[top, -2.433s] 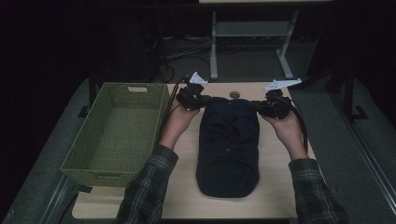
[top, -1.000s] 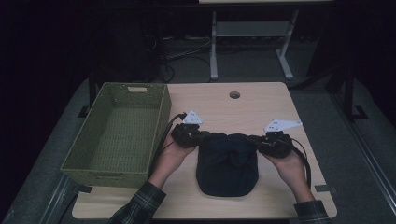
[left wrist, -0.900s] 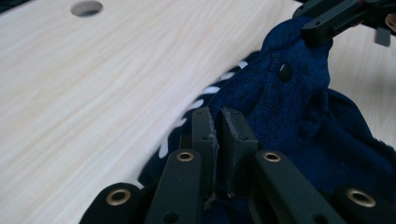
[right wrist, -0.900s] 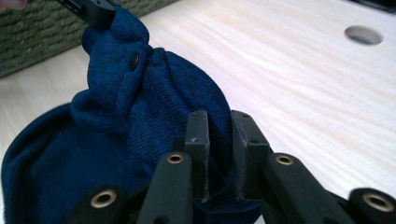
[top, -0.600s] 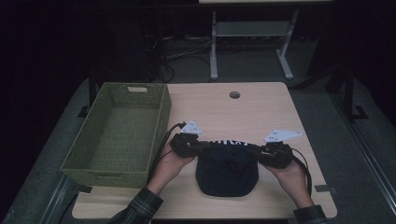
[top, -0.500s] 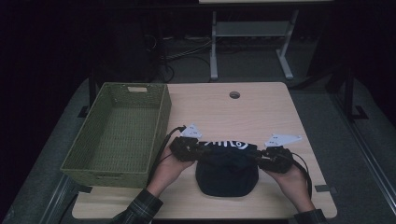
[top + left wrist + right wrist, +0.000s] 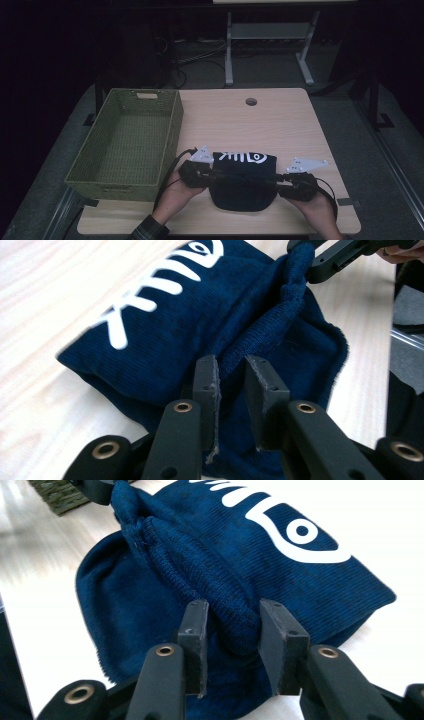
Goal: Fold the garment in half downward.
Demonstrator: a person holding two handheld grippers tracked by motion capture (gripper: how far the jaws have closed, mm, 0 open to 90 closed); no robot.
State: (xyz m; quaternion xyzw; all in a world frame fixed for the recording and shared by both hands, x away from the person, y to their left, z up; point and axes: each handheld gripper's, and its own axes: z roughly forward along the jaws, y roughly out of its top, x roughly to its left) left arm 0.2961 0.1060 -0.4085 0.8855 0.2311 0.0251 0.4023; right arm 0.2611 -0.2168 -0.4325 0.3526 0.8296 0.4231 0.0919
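A dark blue knitted cloth [image 7: 243, 186] with a white fish logo lies folded on the wooden table [image 7: 280, 125], near its front edge. My left gripper [image 7: 216, 176] is at the cloth's left end and my right gripper [image 7: 274, 182] at its right end, both low on the table. In the left gripper view the jaws [image 7: 231, 375] have just been opening, with a fold of cloth [image 7: 200, 315] loose in the gap. In the right gripper view the jaws [image 7: 234, 622] have also just been opening around a thick ridge of cloth [image 7: 250, 555], which fills the gap without being squeezed.
A green woven basket [image 7: 172, 135] stands on the table's left side, close to my left hand. A round cable hole [image 7: 251, 101] sits near the far edge. Beyond the table are a metal stand [image 7: 229, 55] and cables on the dark floor.
Both hands drew the cloth's far end toward the person and down, folding it over. The white logo now faces up. Both pairs of jaws stand wider than before.
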